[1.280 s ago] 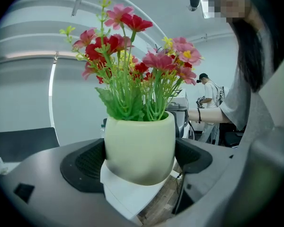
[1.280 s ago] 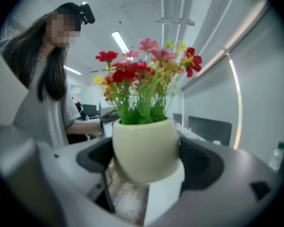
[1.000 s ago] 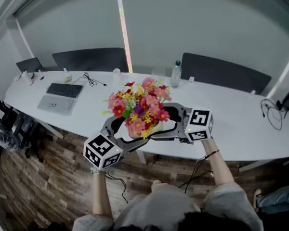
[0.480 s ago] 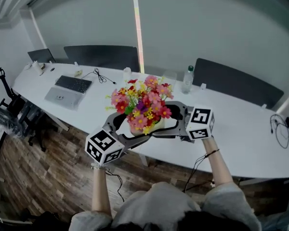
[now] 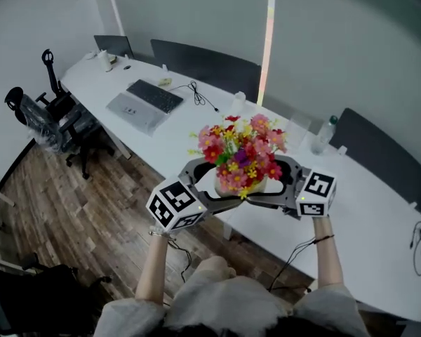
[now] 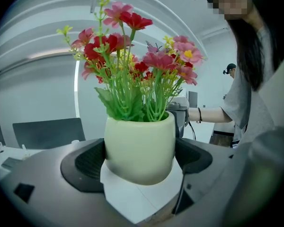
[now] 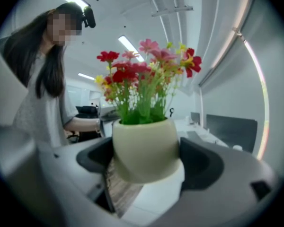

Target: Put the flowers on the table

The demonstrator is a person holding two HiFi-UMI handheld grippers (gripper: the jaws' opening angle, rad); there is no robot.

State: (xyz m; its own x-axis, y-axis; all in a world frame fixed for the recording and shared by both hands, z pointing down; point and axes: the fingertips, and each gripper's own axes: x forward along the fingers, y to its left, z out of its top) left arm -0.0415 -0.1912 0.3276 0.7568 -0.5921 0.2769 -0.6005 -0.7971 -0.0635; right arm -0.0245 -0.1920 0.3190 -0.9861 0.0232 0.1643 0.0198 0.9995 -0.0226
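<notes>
A long white counter (image 5: 379, 216) runs diagonally across the room, from the far left corner toward the near right, over a floor (image 5: 77, 209) of wood planks. Two dark chair backs (image 5: 210, 65) stand along the far side of the counter, and a black office chair (image 5: 56, 118) stands at its left end. A person stands at the near edge with both forearms raised and one tool in each hand. The left tongs (image 5: 228, 182) and the right tongs (image 5: 256, 183) point toward each other, each with a marker cube (image 5: 175, 203) at the hand end. The two sets meet round the same object from opposite sides. In the left gripper view, the left tongs (image 6: 139, 160) are clenched on a cream pot (image 6: 139, 148), with both dark curved jaws pressed against its wall. In the right gripper view, the right tongs (image 7: 149, 162) grip the same pot (image 7: 146, 148) in the same way. The pot is upright and carries the flowers (image 5: 242, 149), a bunch of red, pink and yellow blooms on green stems. The pot hangs in the air above the near edge of the counter and does not rest on it: white counter surface and wood floor both show beneath its base. On the counter, well apart from the pot, lie a dark keyboard (image 5: 155, 95) toward the left and a black cable (image 5: 200, 95) just beside it. A clear bottle (image 5: 323, 133) stands upright near the far edge to the right.
</notes>
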